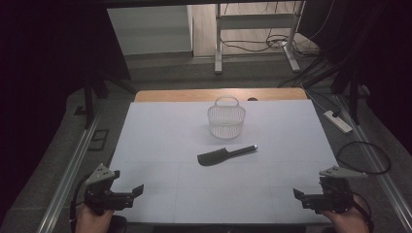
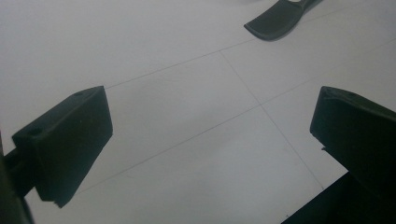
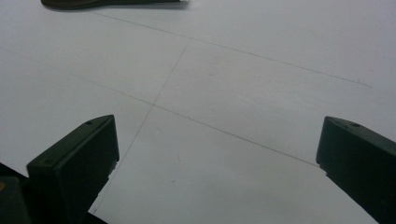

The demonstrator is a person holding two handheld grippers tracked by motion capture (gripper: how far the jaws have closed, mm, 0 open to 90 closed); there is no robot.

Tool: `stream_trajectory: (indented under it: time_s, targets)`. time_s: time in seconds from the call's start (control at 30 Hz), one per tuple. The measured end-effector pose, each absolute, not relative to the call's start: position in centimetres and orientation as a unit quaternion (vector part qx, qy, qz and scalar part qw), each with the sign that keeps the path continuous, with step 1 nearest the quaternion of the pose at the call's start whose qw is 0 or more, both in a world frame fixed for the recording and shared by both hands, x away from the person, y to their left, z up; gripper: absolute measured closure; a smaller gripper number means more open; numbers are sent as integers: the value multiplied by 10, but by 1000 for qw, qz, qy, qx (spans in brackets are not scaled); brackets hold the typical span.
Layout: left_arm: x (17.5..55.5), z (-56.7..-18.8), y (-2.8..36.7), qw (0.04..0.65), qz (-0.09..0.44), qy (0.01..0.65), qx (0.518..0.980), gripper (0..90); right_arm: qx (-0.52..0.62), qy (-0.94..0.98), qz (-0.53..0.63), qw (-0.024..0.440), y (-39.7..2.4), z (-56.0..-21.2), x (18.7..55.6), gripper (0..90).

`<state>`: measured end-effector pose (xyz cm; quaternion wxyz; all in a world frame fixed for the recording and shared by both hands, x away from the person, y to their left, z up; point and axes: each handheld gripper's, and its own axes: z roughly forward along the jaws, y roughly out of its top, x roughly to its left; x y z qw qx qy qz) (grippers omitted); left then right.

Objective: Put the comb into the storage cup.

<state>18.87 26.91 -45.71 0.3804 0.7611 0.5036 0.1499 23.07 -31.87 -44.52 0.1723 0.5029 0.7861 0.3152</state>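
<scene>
Black spatula (image 1: 226, 156) lies flat at mid-table on the white mat (image 1: 160, 131), blade toward the left, just in front of the white mesh basket (image 1: 226, 119) and apart from it. Left gripper (image 1: 137, 191) sits at the near left corner, jaws spread wide, empty. Right gripper (image 1: 297, 194) sits at the near right corner, likewise wide and empty. Both are well apart from the spatula.

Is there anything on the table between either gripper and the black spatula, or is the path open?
Nothing visible blocks either path. The black spatula lies mid-table, with bare white surface between it and the left gripper and the right gripper. The white basket stands beyond the spatula, apart from it.
</scene>
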Motion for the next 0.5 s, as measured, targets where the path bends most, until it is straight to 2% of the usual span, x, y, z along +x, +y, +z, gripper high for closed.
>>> stream_trajectory:
  time_s: [0.17,0.27,0.5]
  targets:
    - [189,-458,269,381,147,502,762,0,500,788,316,171,-318,-445,231,0]
    - [189,-458,270,384,143,504,761,0,486,791,322,185,-316,-443,231,0]
    - [190,-458,270,384,141,503,761,0,481,794,327,178,-315,-443,233,0]
